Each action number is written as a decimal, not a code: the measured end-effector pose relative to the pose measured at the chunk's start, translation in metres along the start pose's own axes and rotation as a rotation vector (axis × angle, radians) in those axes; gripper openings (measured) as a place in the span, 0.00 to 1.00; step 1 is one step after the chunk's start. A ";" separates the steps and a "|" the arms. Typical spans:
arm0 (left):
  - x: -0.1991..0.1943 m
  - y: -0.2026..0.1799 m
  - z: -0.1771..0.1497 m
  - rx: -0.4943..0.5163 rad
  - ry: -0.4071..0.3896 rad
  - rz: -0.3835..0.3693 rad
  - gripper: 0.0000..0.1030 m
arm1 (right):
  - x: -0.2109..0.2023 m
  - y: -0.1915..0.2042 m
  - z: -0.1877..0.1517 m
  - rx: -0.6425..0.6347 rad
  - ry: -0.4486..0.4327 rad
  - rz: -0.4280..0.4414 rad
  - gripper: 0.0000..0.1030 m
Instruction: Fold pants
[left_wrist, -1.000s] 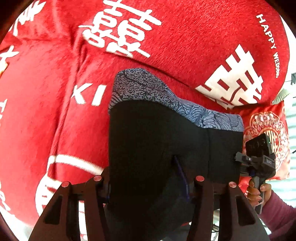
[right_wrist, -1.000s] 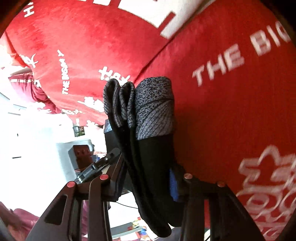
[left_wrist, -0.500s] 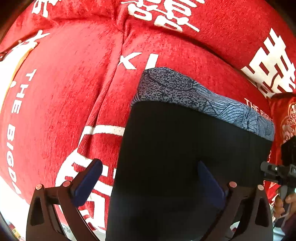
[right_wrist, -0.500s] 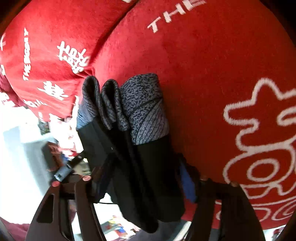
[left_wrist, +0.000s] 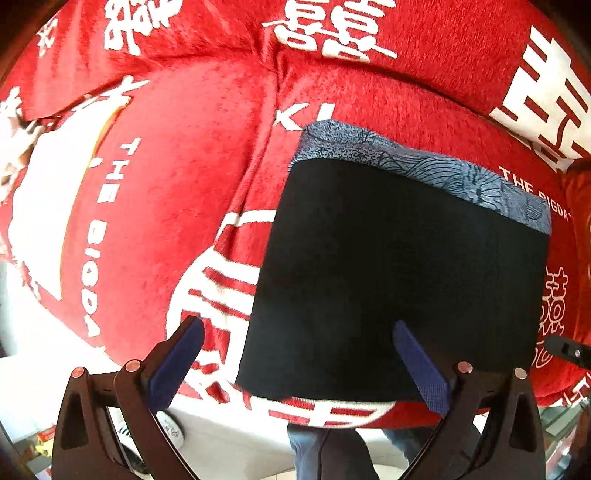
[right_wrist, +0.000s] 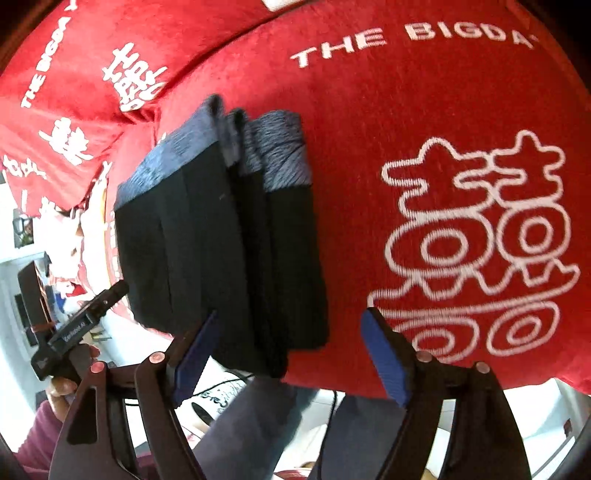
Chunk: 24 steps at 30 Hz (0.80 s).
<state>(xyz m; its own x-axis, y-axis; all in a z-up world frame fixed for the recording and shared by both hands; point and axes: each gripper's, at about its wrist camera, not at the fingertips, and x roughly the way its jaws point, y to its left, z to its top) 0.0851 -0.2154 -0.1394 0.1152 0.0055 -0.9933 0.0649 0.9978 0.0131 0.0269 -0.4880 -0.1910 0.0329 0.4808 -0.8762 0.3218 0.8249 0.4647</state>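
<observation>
Both grippers released since earlier: left gripper (left_wrist: 297, 354) and right gripper (right_wrist: 290, 343) spread wide; folded black pants with grey patterned waistband (left_wrist: 399, 266) resting on red plush blanket (left_wrist: 166, 184).

L wrist cam is looking fwd and down past its fingers (left_wrist: 177, 362), close over the pants (left_wrist: 399, 273) on the red blanket (left_wrist: 155, 206). R wrist cam is facing the same stack side-on (right_wrist: 221, 236), equally close. Both views are sharing pants and blanket (right_wrist: 424, 122).
</observation>
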 end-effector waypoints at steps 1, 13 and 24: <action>-0.007 -0.002 -0.002 0.003 -0.005 0.012 1.00 | -0.004 0.004 -0.003 -0.009 -0.004 -0.010 0.81; -0.057 -0.021 -0.017 0.158 -0.052 0.107 1.00 | -0.066 0.040 -0.027 -0.040 -0.081 -0.049 0.82; -0.096 -0.001 -0.018 0.371 -0.081 0.062 1.00 | -0.060 0.086 -0.079 0.072 -0.172 -0.158 0.82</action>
<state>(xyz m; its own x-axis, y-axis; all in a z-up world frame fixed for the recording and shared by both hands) 0.0558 -0.2155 -0.0464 0.2069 0.0455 -0.9773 0.4076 0.9041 0.1284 -0.0219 -0.4229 -0.0884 0.1353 0.2849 -0.9490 0.4017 0.8598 0.3154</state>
